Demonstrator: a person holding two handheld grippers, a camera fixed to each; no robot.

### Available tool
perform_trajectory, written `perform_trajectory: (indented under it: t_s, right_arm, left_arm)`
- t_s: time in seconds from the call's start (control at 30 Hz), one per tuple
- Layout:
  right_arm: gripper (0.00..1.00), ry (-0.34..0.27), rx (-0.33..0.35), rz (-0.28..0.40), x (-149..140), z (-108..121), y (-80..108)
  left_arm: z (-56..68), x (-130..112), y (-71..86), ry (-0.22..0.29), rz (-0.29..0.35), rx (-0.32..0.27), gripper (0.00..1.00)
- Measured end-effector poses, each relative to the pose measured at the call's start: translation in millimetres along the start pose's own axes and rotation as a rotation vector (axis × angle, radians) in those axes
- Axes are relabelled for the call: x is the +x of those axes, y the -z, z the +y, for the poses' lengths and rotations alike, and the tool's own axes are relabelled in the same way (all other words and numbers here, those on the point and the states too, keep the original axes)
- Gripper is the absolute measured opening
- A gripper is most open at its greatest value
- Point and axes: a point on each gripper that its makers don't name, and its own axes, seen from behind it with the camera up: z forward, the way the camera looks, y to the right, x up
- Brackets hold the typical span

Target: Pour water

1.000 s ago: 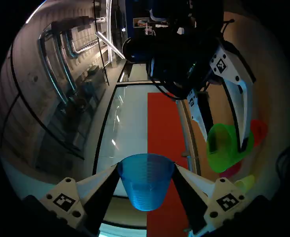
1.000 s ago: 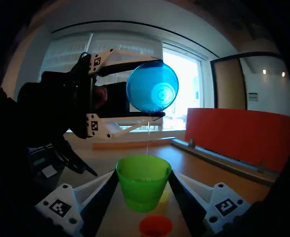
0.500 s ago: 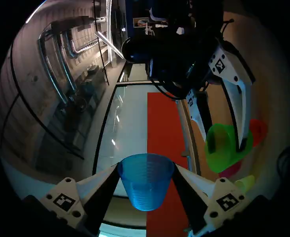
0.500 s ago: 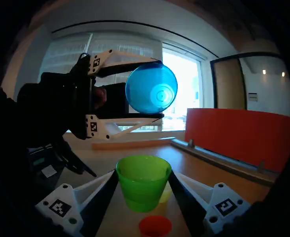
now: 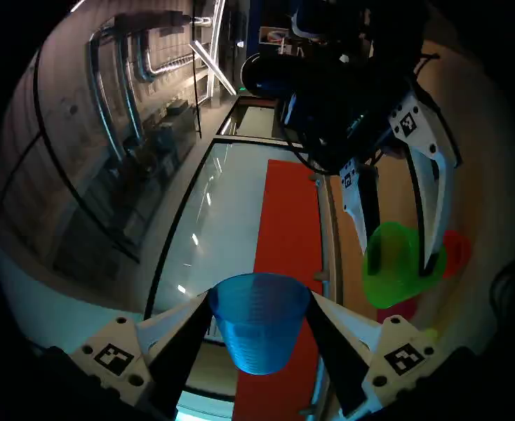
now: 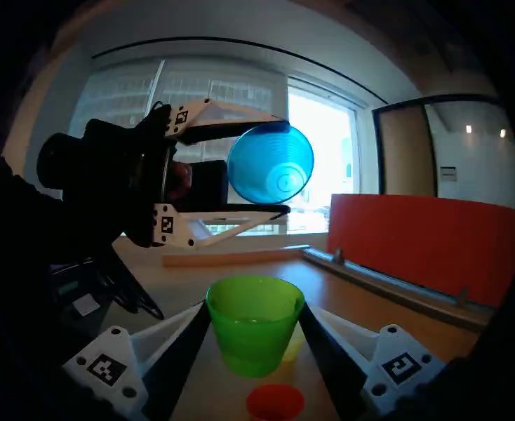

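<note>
Left gripper view: left gripper (image 5: 259, 303) sits bottom ctr, its fingers (image 5: 186, 333) clamped on the blue cup (image 5: 259, 326), one per side, w/ the cup's open rim at the top of the picture. Behind it, window glass (image 5: 215, 217) and then a red divider (image 5: 285, 224) run up the frame. Further right, the right gripper (image 5: 399, 254) pinches the green cup (image 5: 391, 274) btwn both fingers, and a red cup (image 5: 458, 251) shows just past it at the edge. Right gripper view: at left a hand (image 6: 179, 179) holds the left gripper up over the table (image 6: 370, 302). The blue cup is tipped on its side in that grip, base toward the camera, above the green cup and apart from it. The green cup is upright at bottom ctr, squeezed btwn the right gripper's fingers; can't tell if it touches the table. A yellow cup (image 6: 294, 347) peeks out behind its right side. The red cup stands on the table in front, near the bottom edge, and the divider is at far right.
</note>
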Motion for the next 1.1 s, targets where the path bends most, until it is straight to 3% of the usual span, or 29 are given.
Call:
perform_trajectory:
  t_s: [0.3,0.57,1.1]
  right_arm:
    - [0.91,0.003,-0.009,-0.001,3.1,-1.3,2.4]
    - [0.91,0.005,-0.025,0.002,5.8,2.0,4.4]
    - [0.91,0.015,-0.044,0.019,15.7,7.3,11.9]
  left_arm:
    - [7.8,-11.0,0.3,0.172,-0.02,-0.007,0.88]
    - [6.8,-29.2,-2.4,0.393,-0.045,0.0,0.88]
    - [9.0,-50.4,-2.2,0.788,-0.057,-0.008,0.88]
